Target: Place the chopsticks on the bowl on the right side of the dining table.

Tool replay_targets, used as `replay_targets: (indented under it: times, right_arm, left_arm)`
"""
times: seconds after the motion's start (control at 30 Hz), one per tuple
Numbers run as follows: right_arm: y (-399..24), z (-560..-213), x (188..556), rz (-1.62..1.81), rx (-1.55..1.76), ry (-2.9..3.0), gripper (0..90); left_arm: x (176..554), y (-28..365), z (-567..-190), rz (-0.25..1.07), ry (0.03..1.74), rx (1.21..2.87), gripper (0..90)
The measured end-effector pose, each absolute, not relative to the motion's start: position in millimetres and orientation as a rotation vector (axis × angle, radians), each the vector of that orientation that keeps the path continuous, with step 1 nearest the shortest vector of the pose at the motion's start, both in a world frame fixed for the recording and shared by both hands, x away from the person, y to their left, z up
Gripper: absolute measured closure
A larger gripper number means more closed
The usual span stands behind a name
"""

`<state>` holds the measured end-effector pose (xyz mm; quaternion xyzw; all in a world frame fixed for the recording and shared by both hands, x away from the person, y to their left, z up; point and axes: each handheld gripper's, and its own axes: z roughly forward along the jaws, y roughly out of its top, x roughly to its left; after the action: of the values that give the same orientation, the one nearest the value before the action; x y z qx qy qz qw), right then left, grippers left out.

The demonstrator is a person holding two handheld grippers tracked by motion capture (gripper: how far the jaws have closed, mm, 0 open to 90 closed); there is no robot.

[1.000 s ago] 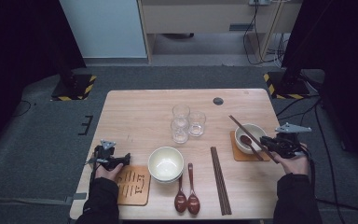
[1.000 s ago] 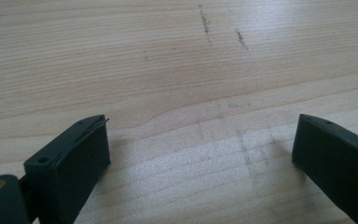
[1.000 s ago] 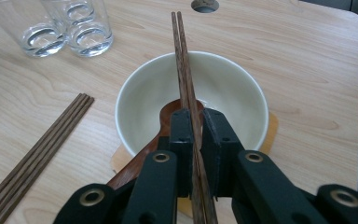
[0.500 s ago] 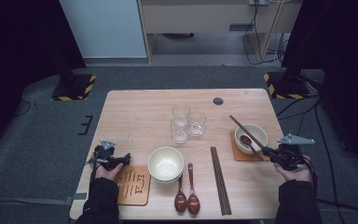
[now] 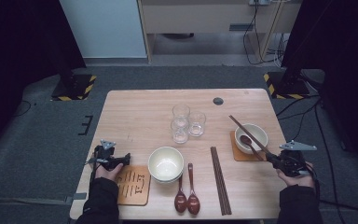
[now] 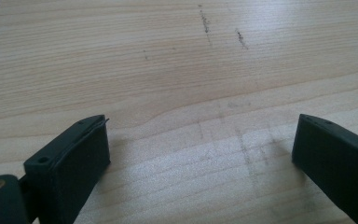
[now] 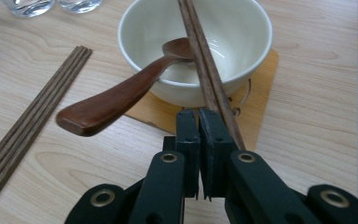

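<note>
Found the right gripper [image 5: 272, 158] drawn back from the bowl [image 5: 256, 133] toward the near table [image 5: 135, 112] edge, compared with 1 second ago. Noted its jaws pressed together, with nothing seen between them in the right gripper view. Located the chopsticks [image 5: 244, 130] lying across the bowl's rim, far tips past the rim and near ends running down just beside the outer face of 1 jaw (contact there cannot be told). Recorded a wooden spoon [image 7: 116, 100] resting in the same bowl, handle overhanging the coaster [image 7: 261, 102] beneath.

Judged from this: chopsticks set down and let go, the right-hand place setting apparently complete. Counted a second pair of chopsticks [image 5: 220, 179] flat on the table between the 2 settings, untouched, and took it as the likely next item.

Pose, right: forearm entering from the bottom edge, gripper held low and near level, pointing up and left toward the bowl.

Pose, left: left gripper [image 5: 127, 158] parked at the near left, unmoved against both earlier frames. Confirmed jaws spread wide over bare wood in the left gripper view, holding nothing.
</note>
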<state>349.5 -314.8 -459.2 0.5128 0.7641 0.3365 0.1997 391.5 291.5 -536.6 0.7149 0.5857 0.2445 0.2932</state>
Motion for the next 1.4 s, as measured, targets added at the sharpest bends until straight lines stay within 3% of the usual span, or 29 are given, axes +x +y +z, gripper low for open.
replay_targets:
  times: [1.4]
  right_arm:
    - [-333.3, -462.8, 362.5, 0.952, 1.504, 2.014, 74.4]
  left_arm:
    - [391.5, 291.5, -536.6, 0.652, 1.560, 1.904, 2.9]
